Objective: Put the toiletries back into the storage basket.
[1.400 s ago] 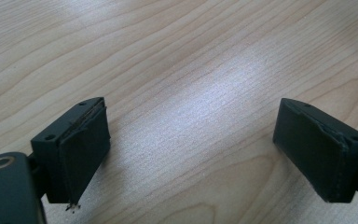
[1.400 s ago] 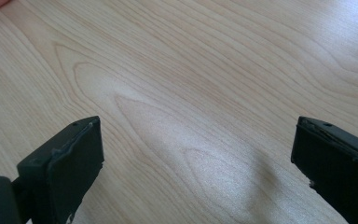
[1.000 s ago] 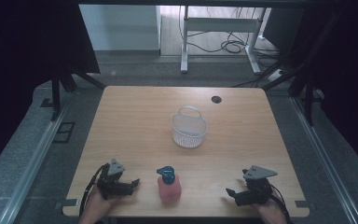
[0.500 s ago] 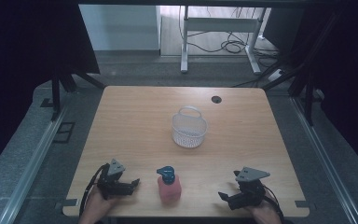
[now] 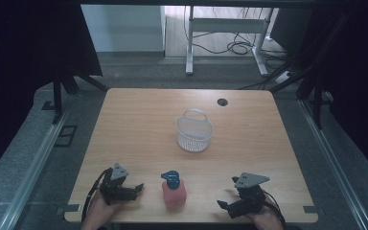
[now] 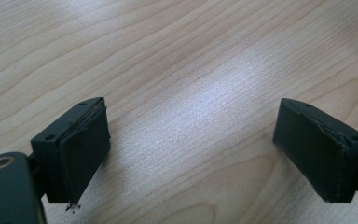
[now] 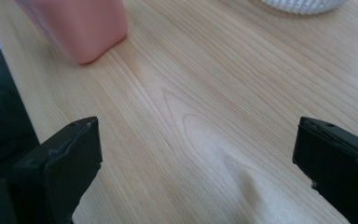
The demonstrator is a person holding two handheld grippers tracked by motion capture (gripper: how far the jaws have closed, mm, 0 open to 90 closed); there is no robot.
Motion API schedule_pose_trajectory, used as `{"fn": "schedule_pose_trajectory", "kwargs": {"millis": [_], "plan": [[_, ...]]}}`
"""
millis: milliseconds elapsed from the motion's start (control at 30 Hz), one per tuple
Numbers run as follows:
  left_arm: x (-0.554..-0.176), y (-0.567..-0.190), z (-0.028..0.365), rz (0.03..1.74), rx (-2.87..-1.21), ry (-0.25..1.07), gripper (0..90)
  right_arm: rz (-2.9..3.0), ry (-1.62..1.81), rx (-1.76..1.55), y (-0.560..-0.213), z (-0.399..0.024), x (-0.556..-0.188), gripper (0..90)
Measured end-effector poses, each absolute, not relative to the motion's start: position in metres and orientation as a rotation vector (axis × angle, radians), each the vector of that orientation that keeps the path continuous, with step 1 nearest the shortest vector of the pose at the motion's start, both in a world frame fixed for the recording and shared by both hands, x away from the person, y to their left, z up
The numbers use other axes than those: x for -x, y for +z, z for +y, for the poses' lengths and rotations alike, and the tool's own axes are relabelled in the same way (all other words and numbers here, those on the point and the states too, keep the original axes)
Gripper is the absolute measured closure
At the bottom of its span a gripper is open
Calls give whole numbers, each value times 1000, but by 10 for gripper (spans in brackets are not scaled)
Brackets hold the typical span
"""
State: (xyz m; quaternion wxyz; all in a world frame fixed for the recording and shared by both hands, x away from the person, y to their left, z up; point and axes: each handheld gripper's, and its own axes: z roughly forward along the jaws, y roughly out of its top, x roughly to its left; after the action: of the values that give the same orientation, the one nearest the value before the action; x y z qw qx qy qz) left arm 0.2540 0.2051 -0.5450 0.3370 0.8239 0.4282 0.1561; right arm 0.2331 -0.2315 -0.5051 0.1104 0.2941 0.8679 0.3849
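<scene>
my right gripper [image 5: 224,205] sits low at the near edge of the light wooden bench [image 5: 143,124], toward the near right corner, and it has slid a little leftward along that edge since a second ago, when it lay closer to the corner. its fingers [image 7: 65,163] stand wide apart with only bare wood between them. the pink plastic bottle with the blue pump top [image 5: 174,190] stands upright near the middle of the near edge, between my two grippers and touching neither; in the right gripper view its pink base [image 7: 81,28] shows ahead of the fingers, well apart from them. my left gripper [image 5: 138,187] rests by the near left corner as before, its fingers [image 6: 81,149] spread open over empty wood. the white mesh basket with the hoop handle [image 5: 194,131] stands in the centre of the bench, unmoved, and the bottle too has kept its place.
</scene>
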Motion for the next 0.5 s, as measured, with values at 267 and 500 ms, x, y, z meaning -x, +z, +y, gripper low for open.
{"fn": "schedule_pose_trajectory", "kwargs": {"millis": [267,500], "plan": [[-254,-545,205,1116,-2148,407,105,2573,1162,-856,-501,-222,-235,8],[-254,-545,205,1116,-2148,408,105,2585,1203,-834,-496,-210,-236,14]]}}
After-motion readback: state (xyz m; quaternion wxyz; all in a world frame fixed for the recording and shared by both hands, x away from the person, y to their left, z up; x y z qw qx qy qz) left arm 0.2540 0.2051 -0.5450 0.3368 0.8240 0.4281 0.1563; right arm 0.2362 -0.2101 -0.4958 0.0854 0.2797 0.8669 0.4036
